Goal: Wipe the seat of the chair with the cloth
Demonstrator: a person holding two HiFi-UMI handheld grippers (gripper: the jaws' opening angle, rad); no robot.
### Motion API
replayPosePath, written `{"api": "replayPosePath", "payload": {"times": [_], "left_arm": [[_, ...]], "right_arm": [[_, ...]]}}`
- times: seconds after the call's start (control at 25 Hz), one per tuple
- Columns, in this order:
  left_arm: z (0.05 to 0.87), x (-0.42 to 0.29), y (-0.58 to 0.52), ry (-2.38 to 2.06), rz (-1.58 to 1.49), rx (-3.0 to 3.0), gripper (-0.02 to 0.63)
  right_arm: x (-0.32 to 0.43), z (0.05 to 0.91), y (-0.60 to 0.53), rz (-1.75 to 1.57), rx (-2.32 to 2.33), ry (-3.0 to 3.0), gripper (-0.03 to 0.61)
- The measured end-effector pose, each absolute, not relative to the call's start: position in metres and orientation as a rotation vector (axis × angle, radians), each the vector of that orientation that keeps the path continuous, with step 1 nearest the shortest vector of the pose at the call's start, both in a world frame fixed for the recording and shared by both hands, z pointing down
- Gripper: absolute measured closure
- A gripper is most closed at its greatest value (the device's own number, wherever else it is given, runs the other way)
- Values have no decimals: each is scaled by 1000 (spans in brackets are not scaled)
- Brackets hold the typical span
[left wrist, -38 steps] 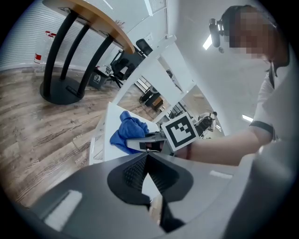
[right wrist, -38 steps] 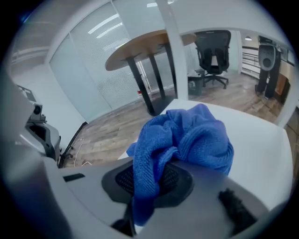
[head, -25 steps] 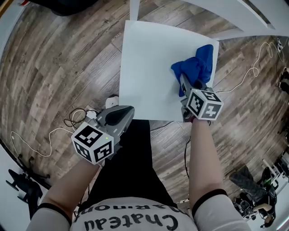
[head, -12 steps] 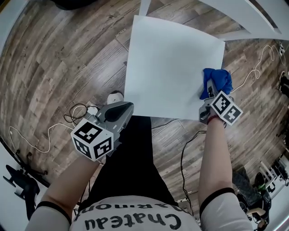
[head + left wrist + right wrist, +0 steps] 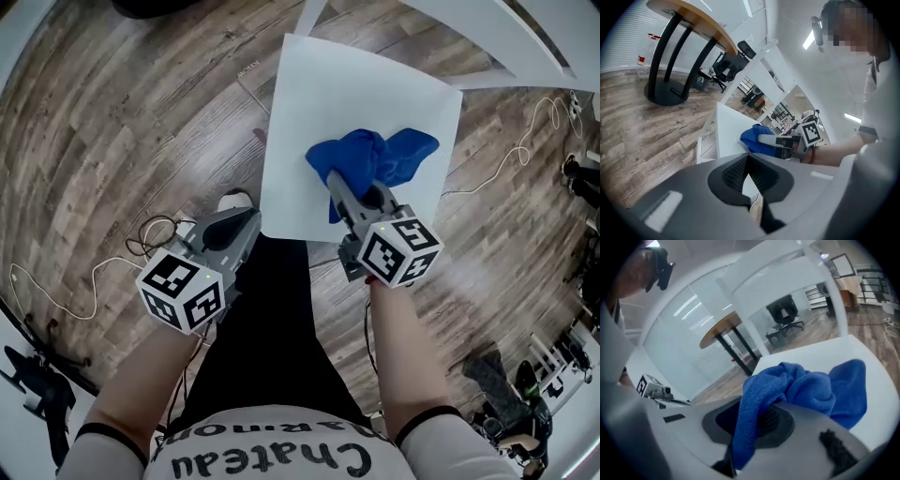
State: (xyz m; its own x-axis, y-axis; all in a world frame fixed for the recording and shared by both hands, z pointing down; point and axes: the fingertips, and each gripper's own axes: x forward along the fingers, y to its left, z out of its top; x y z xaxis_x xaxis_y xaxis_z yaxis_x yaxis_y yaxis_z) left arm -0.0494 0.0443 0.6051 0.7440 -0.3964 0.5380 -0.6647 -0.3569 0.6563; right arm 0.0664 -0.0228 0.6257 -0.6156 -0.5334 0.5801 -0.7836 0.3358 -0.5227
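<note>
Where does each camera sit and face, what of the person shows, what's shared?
Head view: on the head, steeply down on the chair seat, cloth, both forearms, left tongs and right tongs.
Left gripper view: on the left tongs, past shut jaws across the seat to the right tongs; right forearm shows.
Right gripper view: on the right tongs, jaws clamping the cloth, facing the chair back; left tongs at left.
Shared: cloth on seat, all three.

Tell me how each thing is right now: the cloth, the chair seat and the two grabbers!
Blue cloth: bunched up, lying on the seat, one end pinched in the right gripper.
Chair seat: white, with the cloth on its front half.
Right gripper: shut on the cloth, over the seat.
Left gripper: jaws together, holding nothing, off the seat by the person's leg.
</note>
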Motion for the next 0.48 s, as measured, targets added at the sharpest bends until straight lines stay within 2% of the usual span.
{"api": "replayPosePath", "payload": {"times": [0.24,0.48], "left_arm": [[609,-77,48,-852,356,1968,609],[614,-93,56,-877,357,1940,609]], "right_arm": [[-38,645,-3,1015,830,-2295,520],[-49,678,0,857,718,-2144,520]]}}
